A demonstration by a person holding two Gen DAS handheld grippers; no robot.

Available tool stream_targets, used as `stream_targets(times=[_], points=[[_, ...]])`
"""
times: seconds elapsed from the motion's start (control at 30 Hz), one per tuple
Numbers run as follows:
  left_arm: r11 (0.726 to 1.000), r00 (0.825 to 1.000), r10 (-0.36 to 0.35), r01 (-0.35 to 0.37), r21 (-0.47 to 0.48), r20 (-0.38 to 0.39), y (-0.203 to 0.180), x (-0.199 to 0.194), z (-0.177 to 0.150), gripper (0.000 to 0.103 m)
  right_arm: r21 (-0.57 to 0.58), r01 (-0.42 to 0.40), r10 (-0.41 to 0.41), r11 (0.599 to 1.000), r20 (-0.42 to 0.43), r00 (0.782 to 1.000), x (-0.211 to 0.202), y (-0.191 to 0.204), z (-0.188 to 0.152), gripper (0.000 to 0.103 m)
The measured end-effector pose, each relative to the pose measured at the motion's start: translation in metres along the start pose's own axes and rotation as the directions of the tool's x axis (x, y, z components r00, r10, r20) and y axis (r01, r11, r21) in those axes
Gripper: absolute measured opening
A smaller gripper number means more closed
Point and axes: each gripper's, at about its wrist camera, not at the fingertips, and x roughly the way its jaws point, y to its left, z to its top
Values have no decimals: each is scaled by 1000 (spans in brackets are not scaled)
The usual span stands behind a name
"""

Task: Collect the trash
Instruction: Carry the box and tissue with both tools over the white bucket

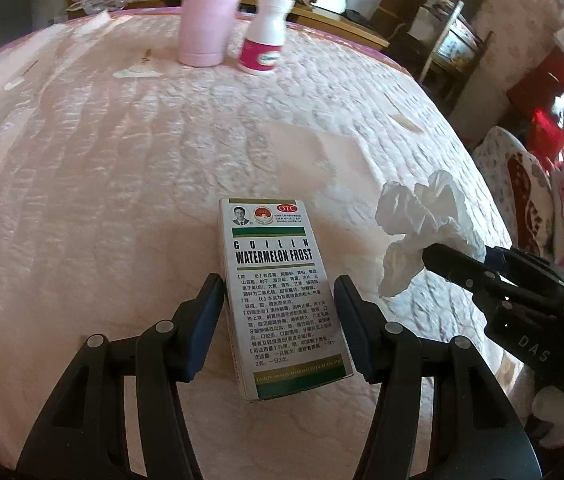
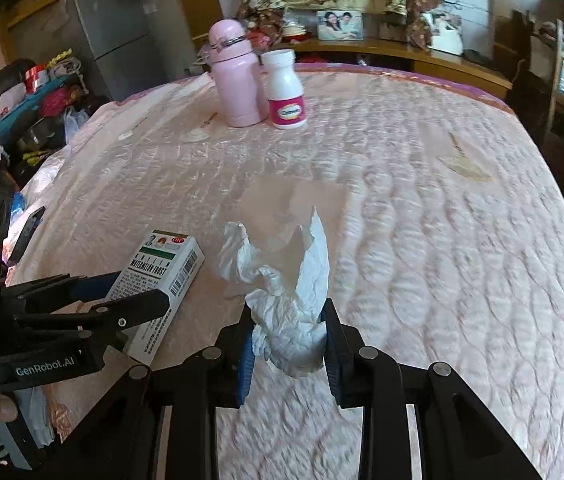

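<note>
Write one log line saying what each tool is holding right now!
left tool: shut on medicine box | right tool: shut on crumpled tissue | pink bottle, white bottle: upright on bed

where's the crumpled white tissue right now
The crumpled white tissue is clamped in the right hand-held gripper above the pink quilted bed, just right of the Watermelon Frost box that the left hand-held gripper holds.
</note>
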Motion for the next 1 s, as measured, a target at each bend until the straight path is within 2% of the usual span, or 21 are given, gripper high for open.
stream_targets(times=[0.37,0.7,0.77,1.0], points=[[992,999,-48,47,121,2,-67,3,-4,55,99,84,-86,992,13,996,-49,-45,-36,28],[964,994,-105,105,246,-14,-148,12,-5,55,183,190,-196,965,15,980,-96,-102,-66,28],[957,993,-112,113,266,-19,-161,14,-6,45,204,210,-217,956,16,976,-107,-114,-71,28],[935,988,-148,155,320,-46,-205,22,-13,45,271,255,-269,928,13,963,-135,-152,-93,28]])
